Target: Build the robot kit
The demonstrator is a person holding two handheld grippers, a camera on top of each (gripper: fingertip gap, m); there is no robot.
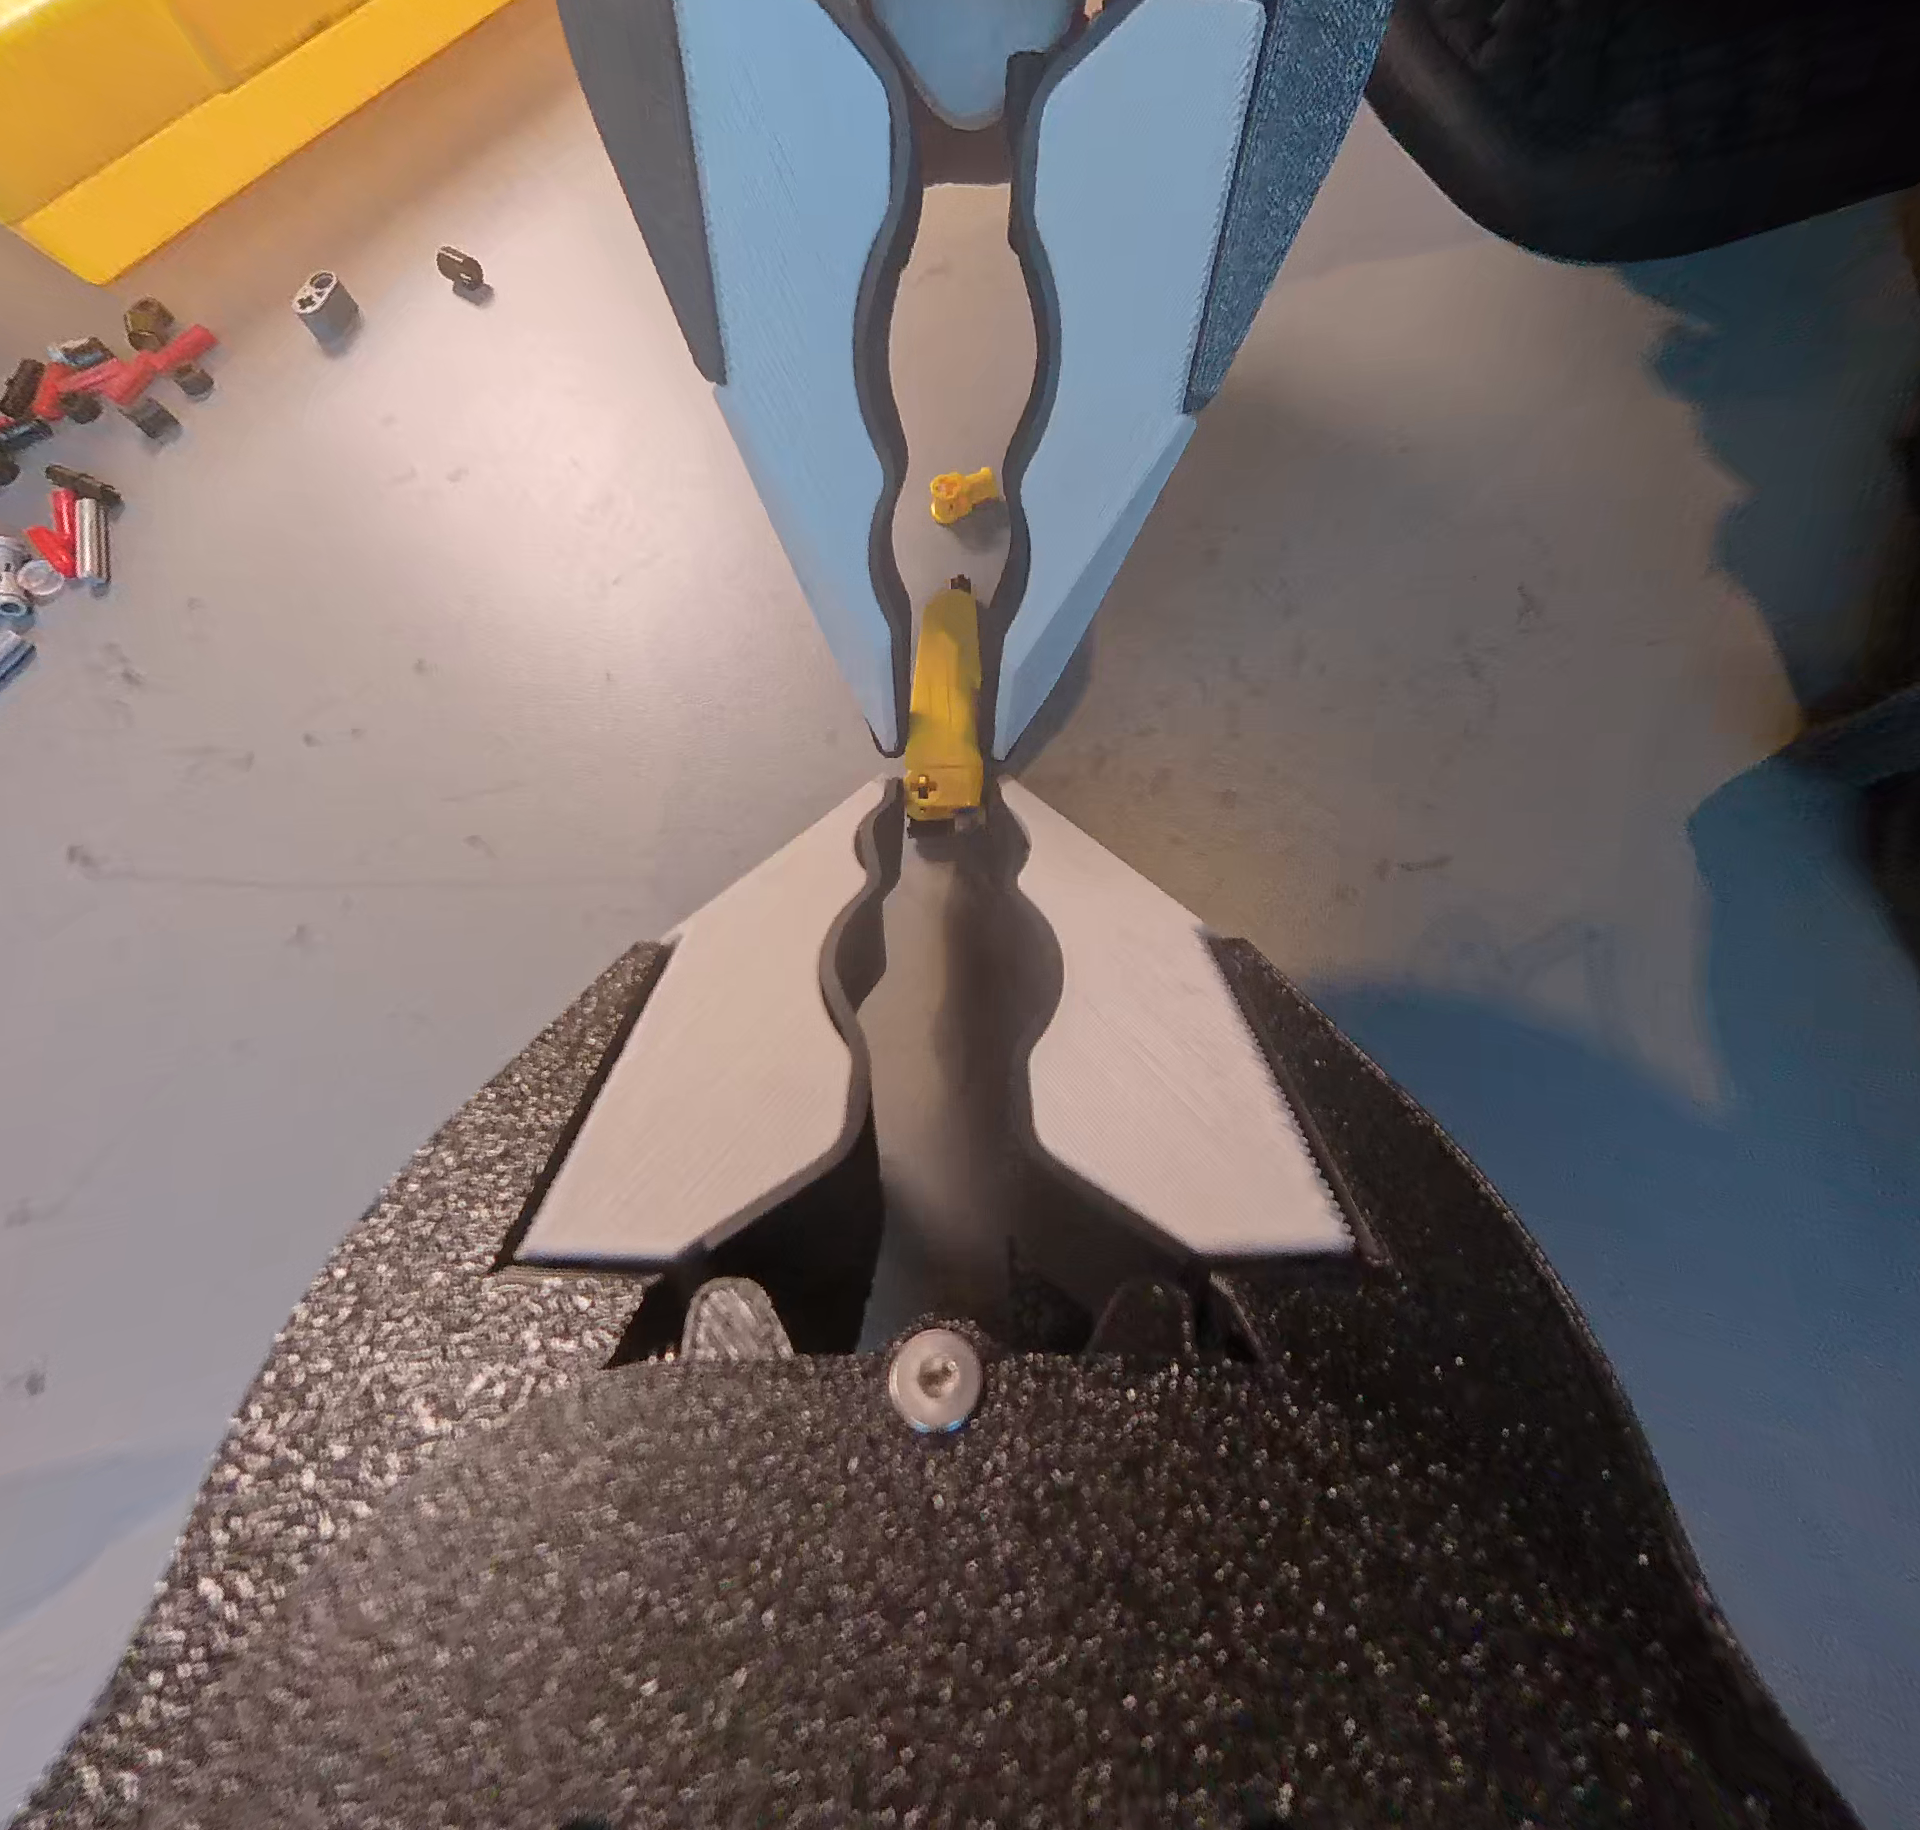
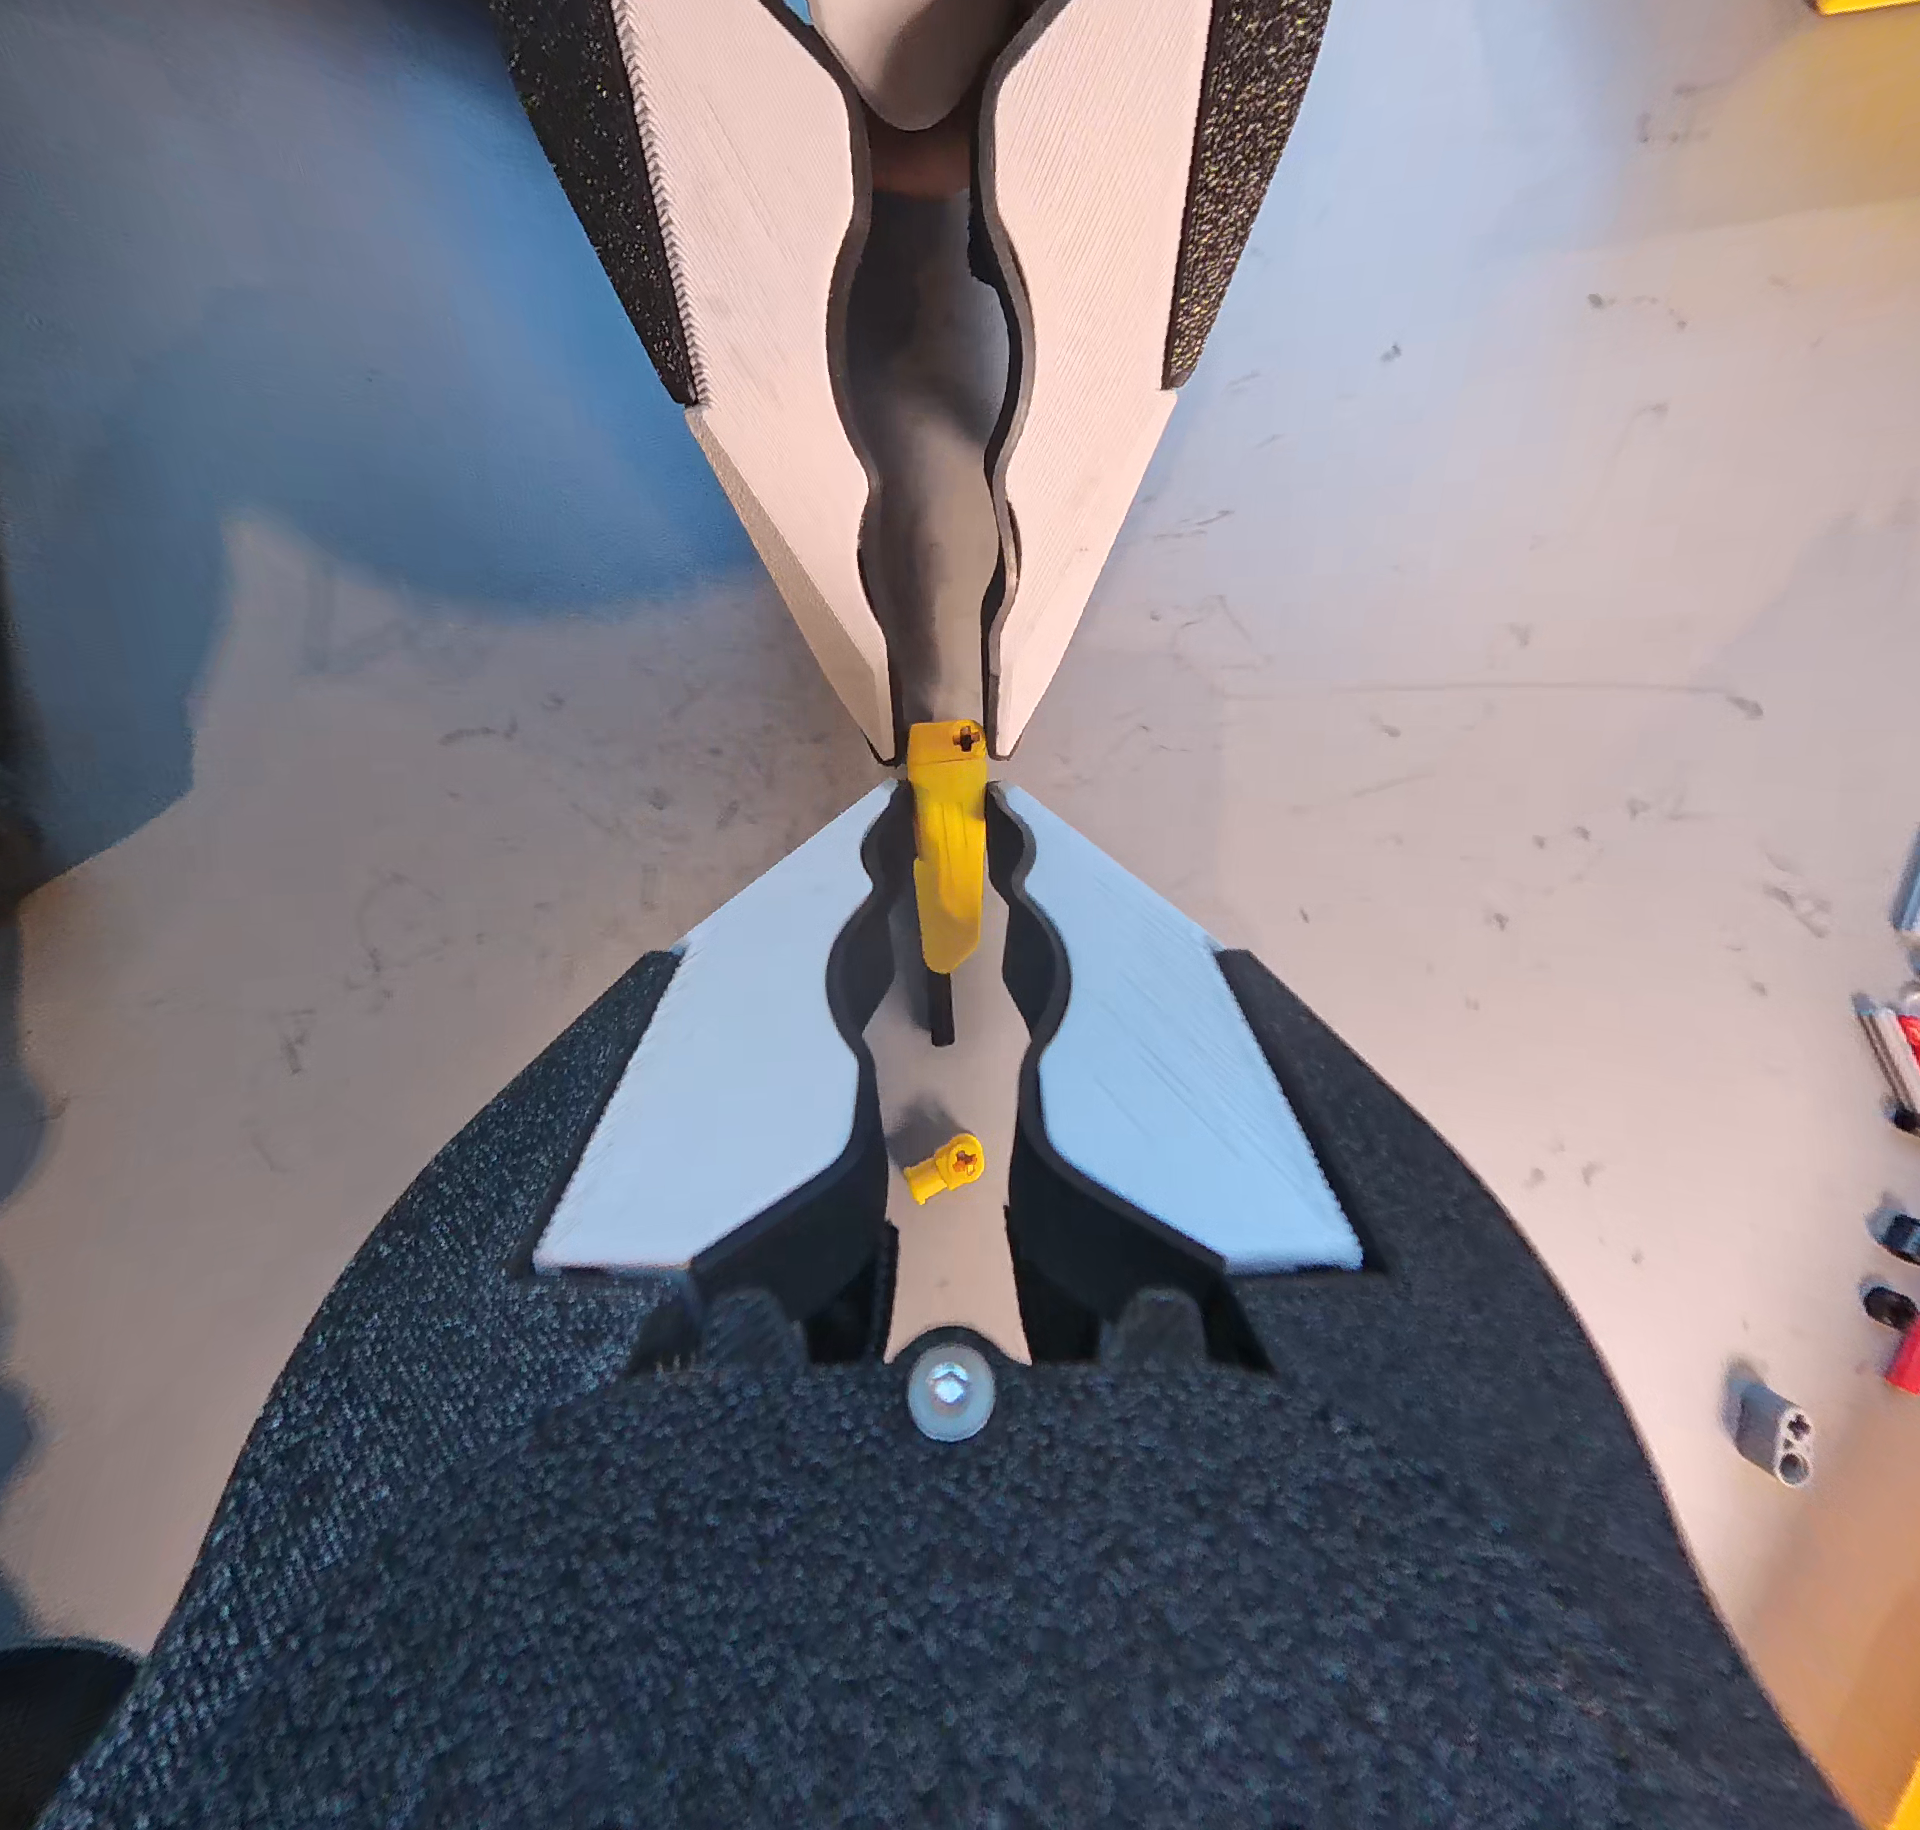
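The two grippers meet tip to tip above a grey table. My right gripper is shut on a long yellow curved piece with a black axle sticking out of its near end. My left gripper is closed on the other end of the same yellow piece, right at its fingertips. In the left wrist view the right gripper comes in from the top, and in the right wrist view the left gripper does the same. A small yellow connector lies on the table below them, also seen in the left wrist view.
A yellow bin stands at the far left. Several red, black and grey small parts lie beside it, with a grey connector and a black pin. A grey connector and more parts lie at the right edge. A dark sleeve shows at the upper right. Less than 4 cm separates the two grippers' tips. About 7 centimeters separates my right fingertips from the small yellow connector. Look for it in the left wrist view too.
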